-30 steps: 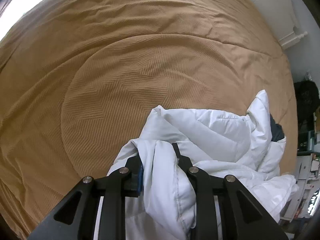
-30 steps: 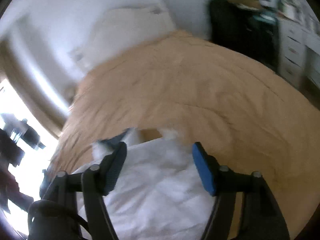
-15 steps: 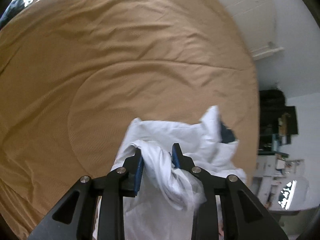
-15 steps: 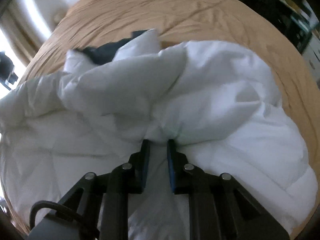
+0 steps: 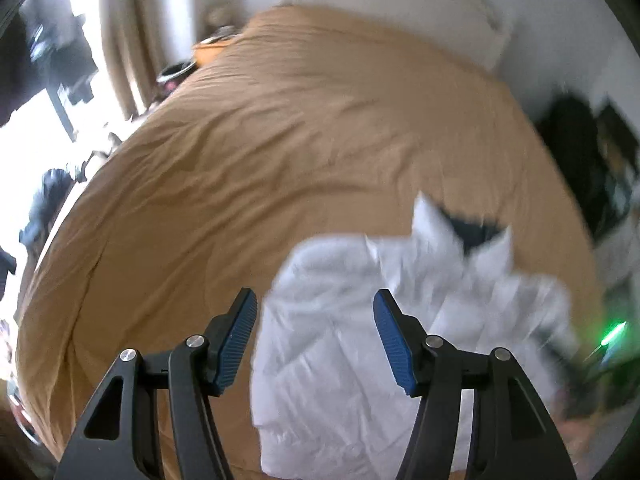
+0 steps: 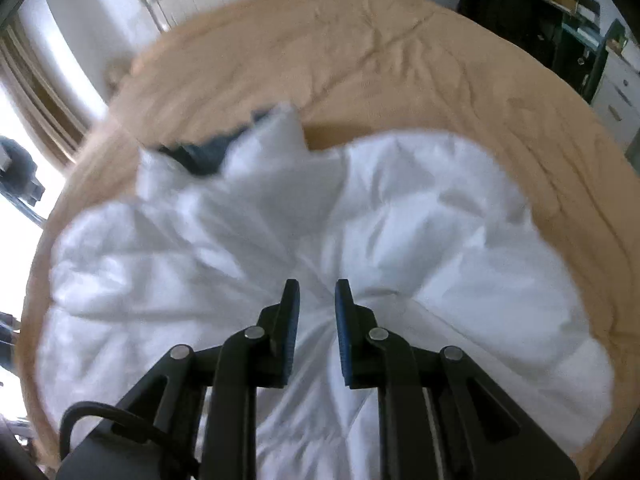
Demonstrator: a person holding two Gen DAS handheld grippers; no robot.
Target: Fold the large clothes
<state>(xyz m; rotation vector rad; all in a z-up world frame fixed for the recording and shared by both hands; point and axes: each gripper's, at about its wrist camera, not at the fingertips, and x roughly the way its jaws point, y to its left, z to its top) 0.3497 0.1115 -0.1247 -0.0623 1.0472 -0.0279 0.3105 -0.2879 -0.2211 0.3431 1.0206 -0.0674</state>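
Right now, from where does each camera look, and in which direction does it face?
Left wrist: sits behind the left gripper, looks down along its wide-open fingers at the white padded jacket on the tan bed cover.
Right wrist: sits behind the right gripper, looks down along its fingers, which pinch bunched jacket fabric; a black cable shows.
Both views share the jacket, the bed cover and the jacket's dark lining.
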